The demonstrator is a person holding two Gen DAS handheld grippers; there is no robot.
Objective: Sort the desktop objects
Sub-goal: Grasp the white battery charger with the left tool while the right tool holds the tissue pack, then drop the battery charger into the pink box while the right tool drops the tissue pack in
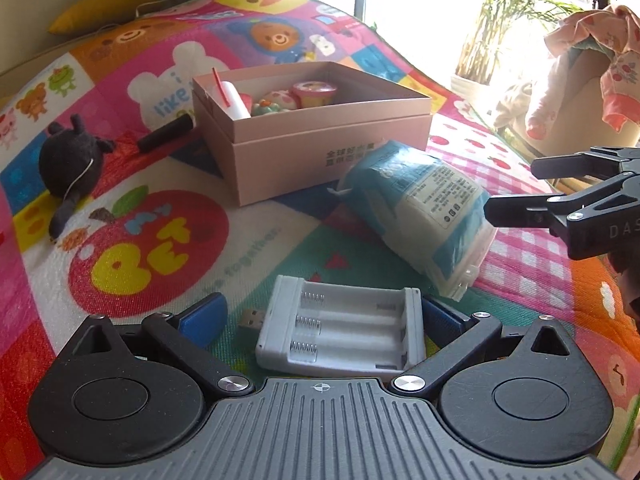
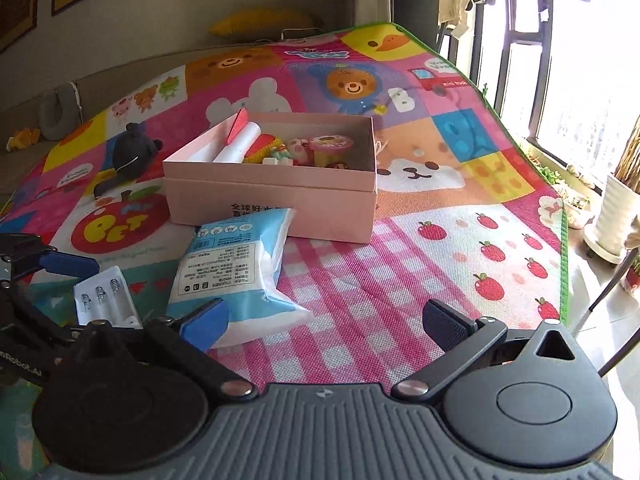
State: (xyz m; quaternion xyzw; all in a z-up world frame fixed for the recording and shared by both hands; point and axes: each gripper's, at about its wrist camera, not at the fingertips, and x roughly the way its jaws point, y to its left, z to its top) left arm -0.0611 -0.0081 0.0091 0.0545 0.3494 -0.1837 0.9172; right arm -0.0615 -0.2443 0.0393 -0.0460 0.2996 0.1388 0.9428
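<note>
Everything here is placed relative to the pink box (image 1: pixel 320 136), which sits open near the middle of a colourful cartoon play mat (image 1: pixel 132 248).

Far to the box's left lies a black plush toy (image 1: pixel 72 160), and a black cylinder (image 1: pixel 166 132) rests just beside the box's left wall. Inside the box you can make out a white roll (image 1: pixel 236 100) with red trim, some small toys, and a pink cup (image 1: pixel 314 94).

In front of the box, closer to you, your left gripper (image 1: pixel 320 316) has its blue-padded fingers spread wide around a white battery holder (image 1: pixel 340 332). The right pad sits at the holder's side; the left pad is apart from it. A USB plug (image 1: pixel 252 316) pokes out from the holder's left side.

Touching the box's front right corner, a blue-and-white tissue pack (image 1: pixel 424 216) lies tilted on the mat.

To the right of the pack, your right gripper (image 2: pixel 326 320) hovers over the pink checked patch of the mat with its fingers wide apart, holding nothing; its left pad is beside the pack's near end.
</note>
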